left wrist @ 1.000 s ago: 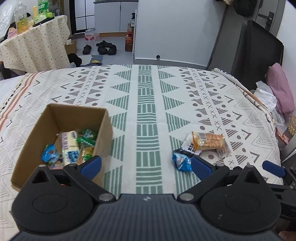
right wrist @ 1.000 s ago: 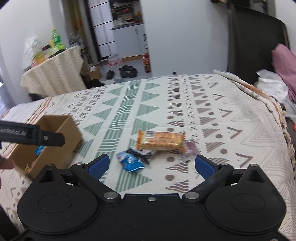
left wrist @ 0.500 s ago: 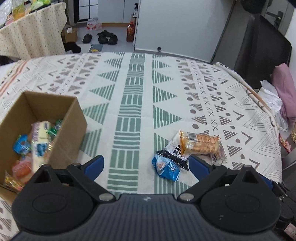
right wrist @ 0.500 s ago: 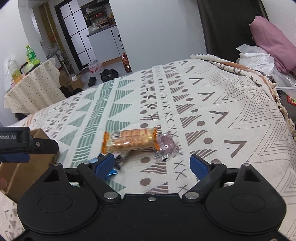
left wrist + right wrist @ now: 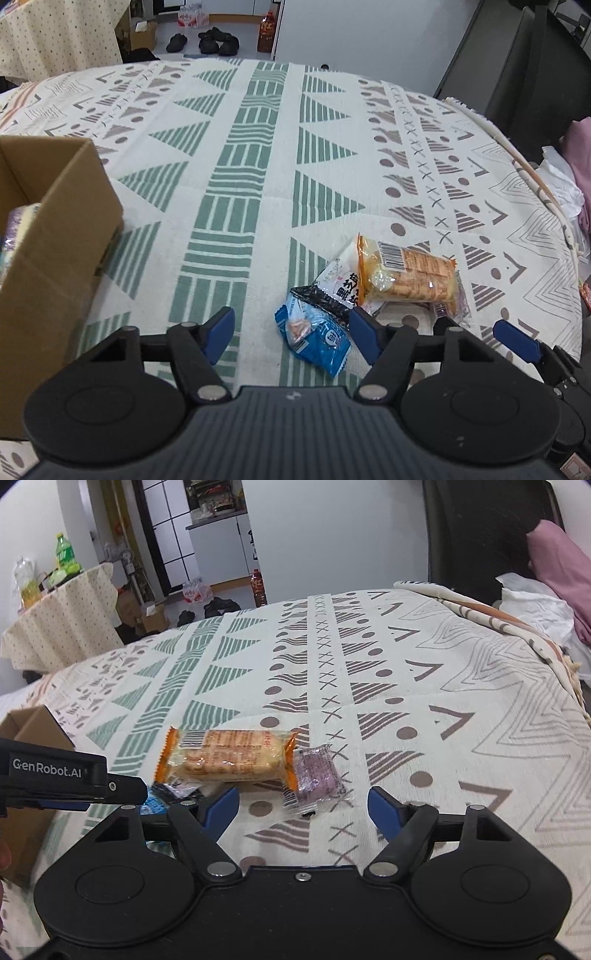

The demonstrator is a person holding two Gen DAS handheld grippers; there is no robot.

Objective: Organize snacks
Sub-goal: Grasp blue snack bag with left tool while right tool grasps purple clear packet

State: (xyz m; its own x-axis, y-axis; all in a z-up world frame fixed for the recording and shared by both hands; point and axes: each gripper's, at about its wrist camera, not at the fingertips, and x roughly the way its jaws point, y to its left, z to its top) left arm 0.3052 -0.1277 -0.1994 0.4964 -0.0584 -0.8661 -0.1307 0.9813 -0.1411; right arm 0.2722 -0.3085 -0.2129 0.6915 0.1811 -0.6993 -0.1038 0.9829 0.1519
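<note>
Loose snacks lie on the patterned cloth: an orange biscuit pack [image 5: 406, 275] [image 5: 225, 755], a black-and-white packet [image 5: 338, 286], a blue packet [image 5: 314, 330] and a small purple packet [image 5: 317, 775]. My left gripper [image 5: 291, 332] is open, its fingers either side of the blue packet, just above it. My right gripper [image 5: 303, 806] is open, just in front of the purple packet. A cardboard box [image 5: 55, 236] with snacks stands at the left; its corner also shows in the right wrist view [image 5: 33, 723].
The bed's right edge [image 5: 554, 206] drops off toward white and pink laundry [image 5: 554, 576]. A dotted-cloth table with bottles [image 5: 62, 616] and shoes on the floor [image 5: 218, 38] lie beyond the far edge. The left gripper's body [image 5: 55, 779] shows in the right wrist view.
Both grippers have moved forward and down toward the loose snacks. The left has swung right, away from the box, over the blue packet. The right has closed in on the purple packet.
</note>
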